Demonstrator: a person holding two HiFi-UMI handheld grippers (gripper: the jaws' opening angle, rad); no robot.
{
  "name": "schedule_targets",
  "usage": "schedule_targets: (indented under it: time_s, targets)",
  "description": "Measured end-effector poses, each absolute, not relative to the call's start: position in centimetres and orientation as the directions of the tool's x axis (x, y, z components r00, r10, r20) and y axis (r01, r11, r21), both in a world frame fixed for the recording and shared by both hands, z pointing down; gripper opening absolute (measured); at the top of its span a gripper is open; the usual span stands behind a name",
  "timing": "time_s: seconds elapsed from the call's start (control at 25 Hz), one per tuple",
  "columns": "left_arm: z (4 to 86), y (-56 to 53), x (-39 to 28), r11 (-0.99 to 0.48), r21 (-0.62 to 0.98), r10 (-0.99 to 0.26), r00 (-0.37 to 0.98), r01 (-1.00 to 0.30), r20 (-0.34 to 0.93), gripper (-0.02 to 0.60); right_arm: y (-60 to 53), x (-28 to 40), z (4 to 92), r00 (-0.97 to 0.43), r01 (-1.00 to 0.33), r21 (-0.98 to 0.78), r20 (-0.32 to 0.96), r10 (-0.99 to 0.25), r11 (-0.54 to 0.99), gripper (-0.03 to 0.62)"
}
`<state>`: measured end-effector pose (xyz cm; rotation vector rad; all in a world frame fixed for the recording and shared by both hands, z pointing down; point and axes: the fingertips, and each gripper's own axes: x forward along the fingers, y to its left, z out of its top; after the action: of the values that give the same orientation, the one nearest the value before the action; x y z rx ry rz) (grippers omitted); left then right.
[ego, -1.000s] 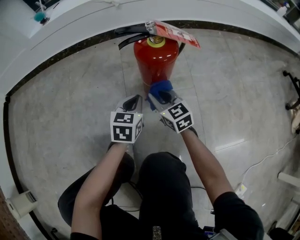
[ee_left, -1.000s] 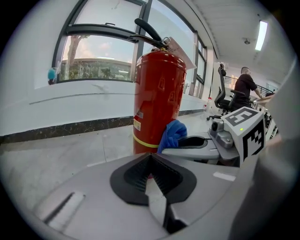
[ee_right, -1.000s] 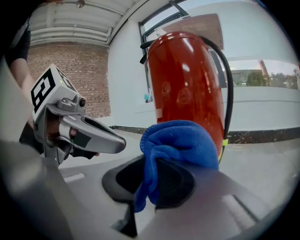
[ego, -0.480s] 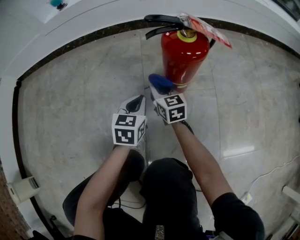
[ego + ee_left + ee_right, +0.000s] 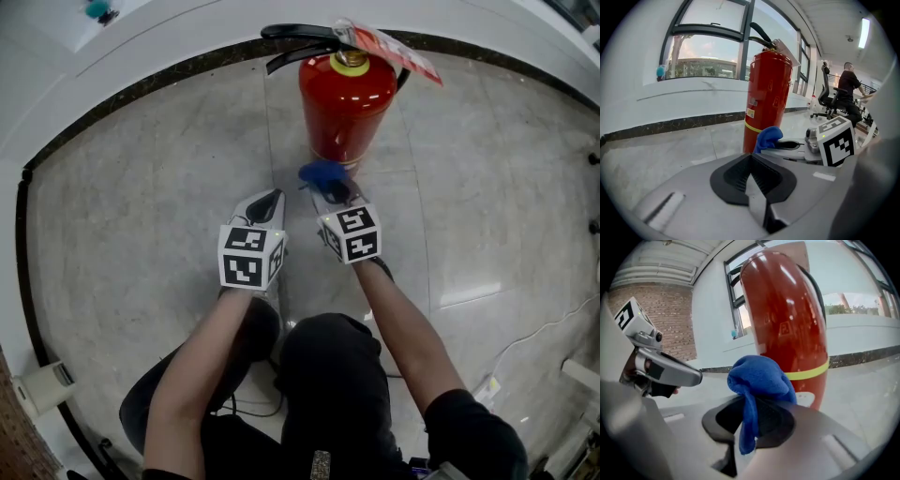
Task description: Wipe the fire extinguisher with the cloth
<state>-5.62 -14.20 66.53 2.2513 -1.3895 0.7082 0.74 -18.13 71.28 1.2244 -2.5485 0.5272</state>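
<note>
Since a moment ago the right gripper (image 5: pixel 326 185) has sunk toward the foot of the red fire extinguisher (image 5: pixel 342 103), which stands near the floor's (image 5: pixel 141 187) far edge. The left gripper (image 5: pixel 268 201) has its fingers closed and empty. The right fingers pinch the blue cloth (image 5: pixel 323 172). I'd judge most of the wiping is still left.

Fire extinguisher (image 5: pixel 345 108) glossy red, yellow band (image 5: pixel 757 127) low on the body, yellow collar (image 5: pixel 352 59) on top, black handle (image 5: pixel 300 36), tag (image 5: pixel 389 52) red and white; cloth (image 5: pixel 323 172) bright blue. Left gripper (image 5: pixel 270 199) and right gripper (image 5: pixel 330 187) light grey with black pads inside the jaws, marker cubes (image 5: pixel 248 255) white with black squares. Floor (image 5: pixel 141 187) pale grey-beige marbled tile, border strip (image 5: pixel 141 94) dark speckled, wall (image 5: pixel 187 28) white, person's trousers (image 5: pixel 328 394) black.
</note>
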Motion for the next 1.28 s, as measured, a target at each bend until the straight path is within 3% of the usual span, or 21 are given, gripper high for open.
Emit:
schedule_targets:
  time_s: [0.36, 0.6, 0.96, 1.28]
  targets:
    - [66.7, -14.8, -2.1, -0.498, 0.071, -0.672, 0.436, -0.864, 0.599, 0.006, -19.0, 10.0, 73.0, -0.521, -0.841, -0.122, 0.449, -0.726, 0.527, 0.055]
    - [67.4, -15.3, -1.2, -0.526, 0.073, -0.656, 0.459, -0.847, 0.599, 0.006, -22.2, 13.0, 73.4, -0.502, -0.809, 0.018, 0.500, -0.706, 0.588, 0.055]
    - [69.5, -16.4, -1.3, -0.536, 0.095, -0.638, 0.476, -0.839, 0.606, 0.008, -27.1, 13.6, 75.2, -0.489, -0.777, 0.078, 0.551, -0.676, 0.625, 0.054]
    - [69.9, -15.6, -2.4, -0.527, 0.090, -0.633, 0.460, -0.845, 0.623, 0.006, -22.2, 11.6, 76.8, -0.531, -0.722, 0.041, 0.606, -0.592, 0.690, 0.054]
